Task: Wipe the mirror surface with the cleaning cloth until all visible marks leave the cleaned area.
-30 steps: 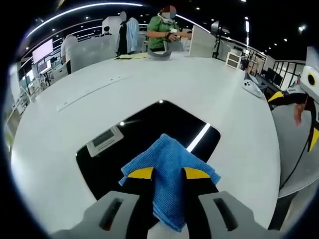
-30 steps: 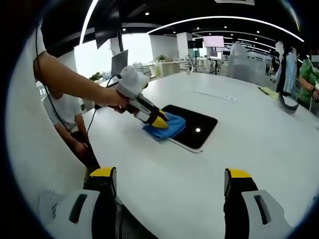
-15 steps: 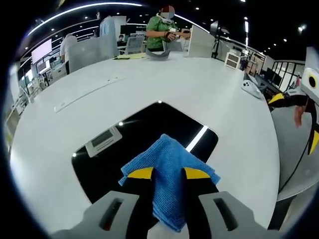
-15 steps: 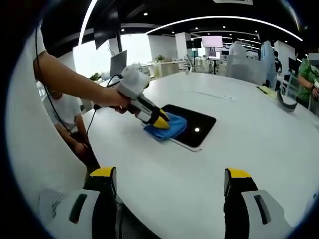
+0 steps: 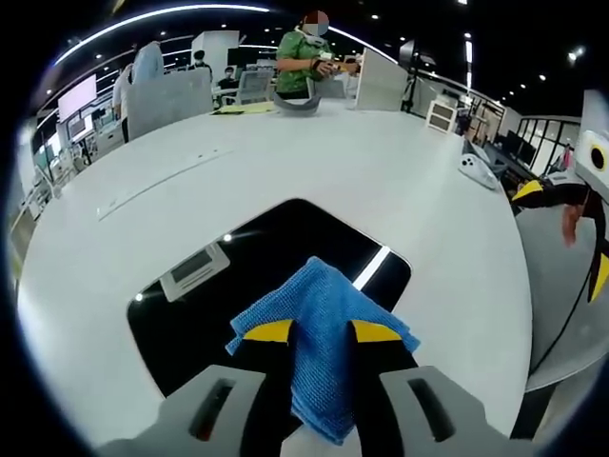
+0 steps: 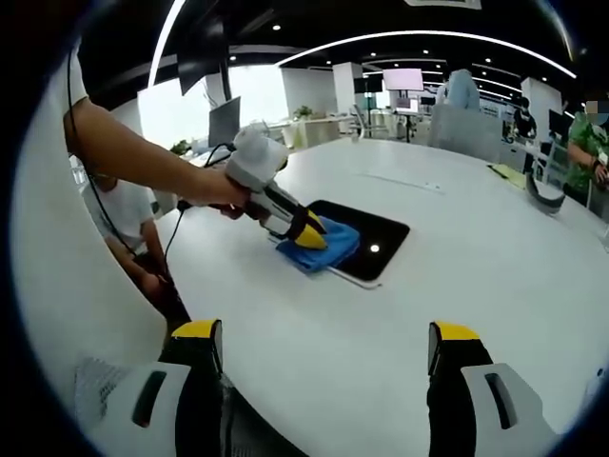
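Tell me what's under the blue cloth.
The blue cloth, pinched in the left gripper, lies over the near end of the dark mirror, which rests on the white table. Any marks beneath the cloth are hidden.

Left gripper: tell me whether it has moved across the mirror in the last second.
Yes. Left gripper slid the blue cloth slightly farther along the mirror, toward its far edge.

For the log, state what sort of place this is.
Probably an open-plan office or lab: a large white table, wall screens, ceiling strip lights, and a person working beyond.
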